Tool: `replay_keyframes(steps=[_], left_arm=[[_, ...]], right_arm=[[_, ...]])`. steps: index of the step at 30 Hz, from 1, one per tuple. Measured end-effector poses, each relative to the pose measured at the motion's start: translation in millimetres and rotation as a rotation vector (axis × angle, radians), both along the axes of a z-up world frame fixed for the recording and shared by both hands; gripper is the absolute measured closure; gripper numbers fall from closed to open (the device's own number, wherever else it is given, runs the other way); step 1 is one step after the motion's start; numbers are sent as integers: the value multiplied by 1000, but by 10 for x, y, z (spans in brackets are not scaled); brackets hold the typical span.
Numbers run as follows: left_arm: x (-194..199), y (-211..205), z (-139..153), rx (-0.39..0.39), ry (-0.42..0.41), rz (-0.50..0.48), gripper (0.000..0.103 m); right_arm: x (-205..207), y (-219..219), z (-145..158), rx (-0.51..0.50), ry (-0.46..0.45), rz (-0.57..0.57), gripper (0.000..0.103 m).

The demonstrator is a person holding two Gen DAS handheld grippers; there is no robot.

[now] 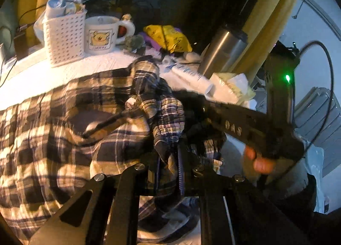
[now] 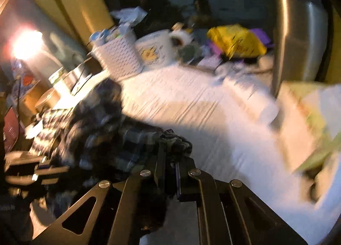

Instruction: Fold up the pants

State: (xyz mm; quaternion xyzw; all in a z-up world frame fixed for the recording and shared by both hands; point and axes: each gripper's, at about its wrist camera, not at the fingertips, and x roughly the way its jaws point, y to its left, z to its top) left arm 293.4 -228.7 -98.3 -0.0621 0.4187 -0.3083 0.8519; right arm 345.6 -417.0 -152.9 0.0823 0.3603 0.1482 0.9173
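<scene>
— Where are the pants, and which step are you on?

— The plaid flannel pants point(image 1: 70, 121), dark blue and cream checks, lie spread over the white cloth-covered table point(image 1: 38, 78) across the left and centre of my left wrist view, with one end bunched up at the middle. My left gripper point(image 1: 170, 172) is pinching that gathered, elasticated edge at lower centre. My right gripper point(image 2: 170, 159) is pressed together on a dark fold of the same fabric, though that view is blurred, so I'd only say it seems to be the waistband. I judge this to be the start of a fold: both corners taken.

— And next?

— Carrying both held corners across together, kept level so the cloth doubles evenly. It looks soft and rumpled, so it may drag. The white perforated plastic basket point(image 1: 64, 38) and cartoon-bear mug point(image 1: 101, 34) in the upper left stand near the fabric's far edge.
</scene>
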Motion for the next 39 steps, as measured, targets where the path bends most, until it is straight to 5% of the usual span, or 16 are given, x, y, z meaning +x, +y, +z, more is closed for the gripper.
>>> replay_keyframes(steps=[8, 13, 15, 17, 18, 19, 20, 26, 29, 35, 39], left_arm=[[101, -355, 213, -12, -38, -94, 92], [361, -551, -112, 9, 108, -131, 90], [377, -520, -85, -7, 114, -132, 86], [351, -450, 46, -37, 91, -135, 64], [313, -405, 142, -55, 74, -131, 42], [281, -349, 257, -63, 54, -130, 37], [255, -311, 330, -66, 39, -138, 37], [91, 30, 632, 24, -71, -120, 37], [154, 261, 529, 92, -93, -54, 37], [356, 565, 204, 137, -59, 62, 37], [408, 524, 33, 161, -42, 89, 37]], right_arm=[[282, -40, 137, -40, -42, -1, 97], [512, -161, -104, 11, 75, -29, 97], [386, -190, -12, 16, 52, -29, 88], [224, -217, 112, -22, 10, -59, 64], [148, -256, 172, -21, -11, -74, 48], [89, -296, 218, -7, -27, -80, 33], [17, -354, 271, 18, -45, -87, 29], [-330, -470, 369, 34, -106, -70, 31], [-351, -419, 210, 38, -60, -11, 52], [-340, -88, -173, 98, 45, 139, 54], [-413, 43, -199, 29, 30, 128, 83]])
